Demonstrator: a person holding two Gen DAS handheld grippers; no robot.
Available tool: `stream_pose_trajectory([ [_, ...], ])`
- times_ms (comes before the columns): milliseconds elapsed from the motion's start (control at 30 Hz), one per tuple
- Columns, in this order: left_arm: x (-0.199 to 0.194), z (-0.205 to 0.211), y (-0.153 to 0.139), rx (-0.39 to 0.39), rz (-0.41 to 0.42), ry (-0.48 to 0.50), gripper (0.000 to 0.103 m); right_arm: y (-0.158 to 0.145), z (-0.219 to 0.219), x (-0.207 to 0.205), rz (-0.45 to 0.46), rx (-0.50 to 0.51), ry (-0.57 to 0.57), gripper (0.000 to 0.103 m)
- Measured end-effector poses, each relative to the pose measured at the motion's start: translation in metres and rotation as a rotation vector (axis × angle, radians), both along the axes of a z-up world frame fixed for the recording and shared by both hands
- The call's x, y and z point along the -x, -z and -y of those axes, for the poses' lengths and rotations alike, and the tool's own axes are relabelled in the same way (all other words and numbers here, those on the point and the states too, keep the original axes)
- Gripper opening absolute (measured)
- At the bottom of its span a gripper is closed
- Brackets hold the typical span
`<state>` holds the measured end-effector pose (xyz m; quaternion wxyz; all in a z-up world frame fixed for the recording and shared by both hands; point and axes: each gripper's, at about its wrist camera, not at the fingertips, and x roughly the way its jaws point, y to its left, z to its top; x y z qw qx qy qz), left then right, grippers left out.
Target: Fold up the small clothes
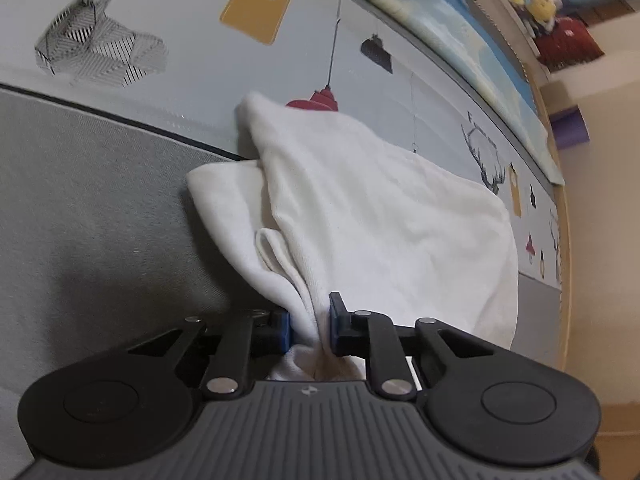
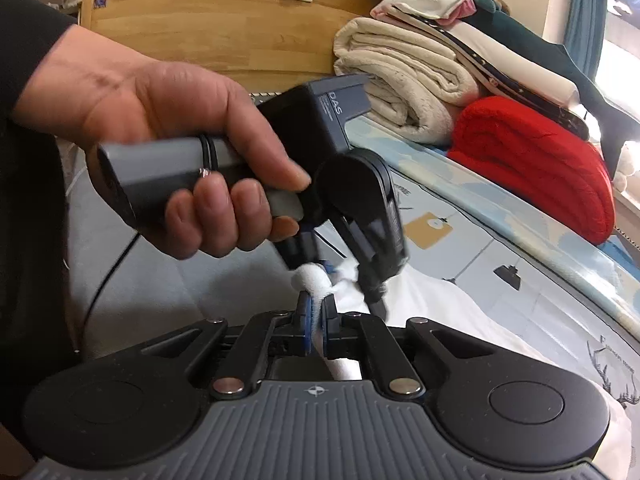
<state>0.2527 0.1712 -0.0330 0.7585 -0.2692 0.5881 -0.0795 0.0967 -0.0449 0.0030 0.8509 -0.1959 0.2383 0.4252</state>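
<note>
Both tools were clamped on one bunched edge of the small white terry-cloth garment (image 1: 360, 208): the left gripper (image 1: 311, 326) and the right gripper (image 2: 316, 322) close together, cloth trailing onto the patterned bed sheet (image 1: 200, 40). Gripping step done, judging by this; next, spreading the hands apart for folding.

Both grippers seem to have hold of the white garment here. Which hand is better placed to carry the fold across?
Probably the left. Its hand-held gripper pinches a bunched edge of the white garment, most of which spreads ahead of it. The right hand-held gripper grips cloth right beside it, crowded by the left hand.
</note>
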Motion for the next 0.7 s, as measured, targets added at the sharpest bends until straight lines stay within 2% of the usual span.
stream_pose_trajectory([
  [133,0.021,-0.029,-0.030,-0.005,0.068,-0.050,0.016,-0.012,-0.007,0.003,-0.041,-0.061,-0.041,0.004],
  [233,0.042,-0.052,-0.051,-0.005,0.109,-0.113,0.016,-0.025,-0.016,0.007,-0.079,-0.148,-0.082,0.001],
  [367,0.052,-0.056,-0.062,-0.071,0.093,-0.111,0.016,-0.037,-0.019,0.015,-0.136,-0.237,-0.122,0.000],
  [433,0.048,-0.043,-0.064,-0.109,0.089,-0.088,0.016,-0.034,-0.017,0.019,-0.136,-0.214,-0.126,0.000],
  [500,0.043,-0.030,-0.069,-0.115,0.108,-0.055,0.015,-0.028,-0.010,0.018,-0.147,-0.178,-0.109,0.000],
  [600,0.034,0.002,-0.075,-0.115,0.149,0.015,0.015,-0.023,0.013,0.015,-0.215,-0.127,-0.060,0.000],
  [700,0.027,0.053,-0.086,-0.101,0.210,0.126,0.015,-0.018,0.051,0.003,-0.286,-0.098,0.058,0.001],
])
